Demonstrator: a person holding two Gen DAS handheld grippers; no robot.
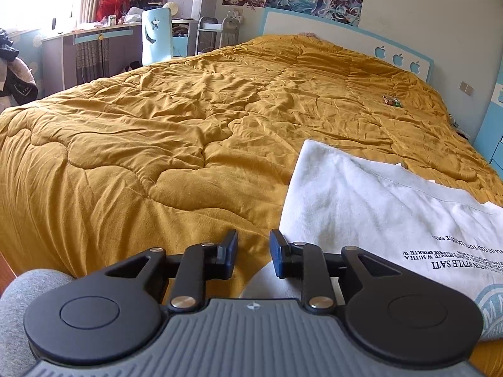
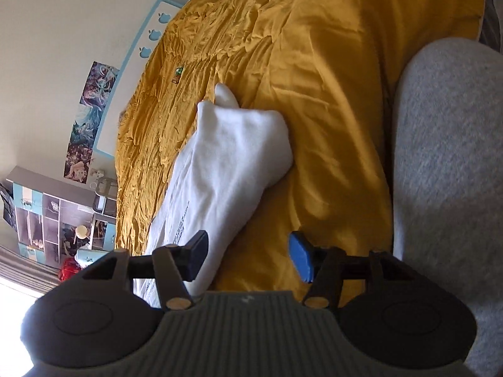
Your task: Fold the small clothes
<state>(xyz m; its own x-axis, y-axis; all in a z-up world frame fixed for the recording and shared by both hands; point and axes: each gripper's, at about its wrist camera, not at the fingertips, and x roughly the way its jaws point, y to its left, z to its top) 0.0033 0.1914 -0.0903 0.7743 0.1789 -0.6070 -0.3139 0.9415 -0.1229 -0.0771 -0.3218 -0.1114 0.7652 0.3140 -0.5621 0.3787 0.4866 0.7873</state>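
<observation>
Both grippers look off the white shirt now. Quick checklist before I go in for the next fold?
1. Left gripper empty, pads apart: ok.
2. Right gripper empty, pads apart: ok.
3. White shirt resting on the yellow quilt, partly folded: ok.
4. Shirt's whole outline visible for choosing the next grasp edge: cannot tell, it runs out of frame.
5. Small wrapper lying well away from the shirt: ok.
6. Fold lying flat and even: not ok, one end bulges up in the right wrist view.

White shirt (image 1: 361,194) – soft matt cloth; mustard quilt (image 1: 188,119) – crinkled, faint sheen; grey trousers (image 2: 446,157) fleecy
</observation>
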